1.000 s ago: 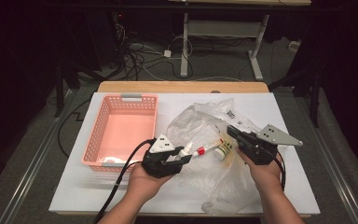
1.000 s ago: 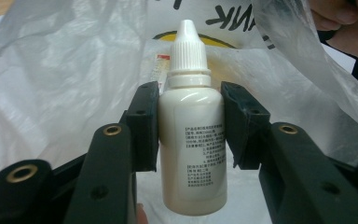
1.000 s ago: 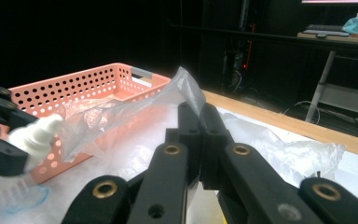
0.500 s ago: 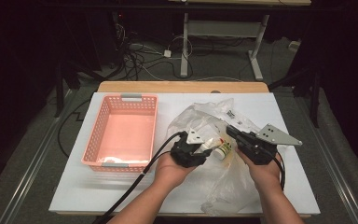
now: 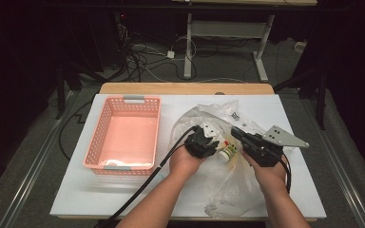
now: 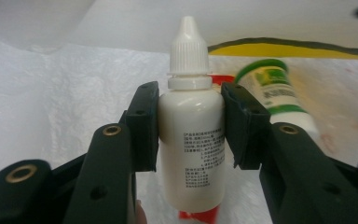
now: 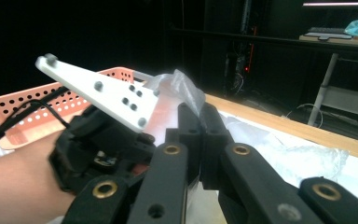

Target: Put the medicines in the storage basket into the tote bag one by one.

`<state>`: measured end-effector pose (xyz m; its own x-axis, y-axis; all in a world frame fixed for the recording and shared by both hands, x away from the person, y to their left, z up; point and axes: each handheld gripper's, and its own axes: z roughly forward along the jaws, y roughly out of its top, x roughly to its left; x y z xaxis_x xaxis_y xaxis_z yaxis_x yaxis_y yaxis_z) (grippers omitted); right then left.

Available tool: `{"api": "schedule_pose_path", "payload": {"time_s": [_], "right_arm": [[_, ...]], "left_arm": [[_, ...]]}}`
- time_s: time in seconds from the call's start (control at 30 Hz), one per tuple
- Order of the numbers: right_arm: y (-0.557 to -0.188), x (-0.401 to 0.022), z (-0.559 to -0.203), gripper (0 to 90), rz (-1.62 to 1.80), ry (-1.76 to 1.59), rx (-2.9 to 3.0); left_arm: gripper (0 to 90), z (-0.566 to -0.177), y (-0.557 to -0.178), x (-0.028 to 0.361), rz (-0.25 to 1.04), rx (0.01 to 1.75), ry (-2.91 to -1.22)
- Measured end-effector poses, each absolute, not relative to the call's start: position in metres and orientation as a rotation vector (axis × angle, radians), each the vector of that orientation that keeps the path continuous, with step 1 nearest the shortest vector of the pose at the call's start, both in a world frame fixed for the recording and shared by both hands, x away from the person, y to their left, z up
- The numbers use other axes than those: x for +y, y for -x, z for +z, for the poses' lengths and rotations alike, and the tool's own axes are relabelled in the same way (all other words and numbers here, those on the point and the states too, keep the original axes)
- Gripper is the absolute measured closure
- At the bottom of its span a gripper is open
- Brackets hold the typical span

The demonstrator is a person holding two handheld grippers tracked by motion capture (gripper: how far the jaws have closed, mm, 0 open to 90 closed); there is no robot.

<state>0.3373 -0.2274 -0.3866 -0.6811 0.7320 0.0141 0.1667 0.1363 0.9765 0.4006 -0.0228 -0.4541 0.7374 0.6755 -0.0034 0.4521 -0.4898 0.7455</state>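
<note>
Clear plastic bag (image 5: 228, 156), right of the pink basket (image 5: 123, 137), is pinched up by the right gripper (image 7: 200, 119); the white dropper bottle (image 6: 192, 135) is clamped by the left gripper (image 6: 191, 123) inside it, so withdrawal toward that basket seems due next

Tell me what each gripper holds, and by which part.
The left gripper clamps a white dropper bottle by its upper body, just under the cap. The right gripper pinches a fold of the clear plastic bag.
</note>
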Motion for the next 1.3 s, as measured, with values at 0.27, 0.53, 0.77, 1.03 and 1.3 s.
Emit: {"api": "schedule_pose_path", "payload": {"time_s": [0.27, 0.53, 0.77, 1.03, 1.3], "right_arm": [[-0.337, -0.227, -0.387, 90.0, 1.574, -0.857, 1.947], [-0.337, -0.228, -0.387, 90.0, 1.57, -0.863, 1.952], [-0.338, -0.23, -0.387, 90.0, 1.577, -0.869, 1.947], [-0.337, -0.231, -0.386, 90.0, 1.577, -0.873, 1.944], [-0.338, -0.231, -0.389, 90.0, 1.569, -0.878, 1.95]], "left_arm": [[57.5, -0.456, -0.416, -0.028, 0.385, 0.825, -2.172], [57.4, -0.46, -0.424, -0.03, 0.37, 0.833, -2.167], [44.0, -0.453, -0.419, -0.03, 0.321, 0.816, -2.15], [38.7, -0.44, -0.391, -0.019, 0.243, 0.805, -2.074], [38.7, -0.443, -0.356, 0.012, 0.199, 0.78, -2.054]]}}
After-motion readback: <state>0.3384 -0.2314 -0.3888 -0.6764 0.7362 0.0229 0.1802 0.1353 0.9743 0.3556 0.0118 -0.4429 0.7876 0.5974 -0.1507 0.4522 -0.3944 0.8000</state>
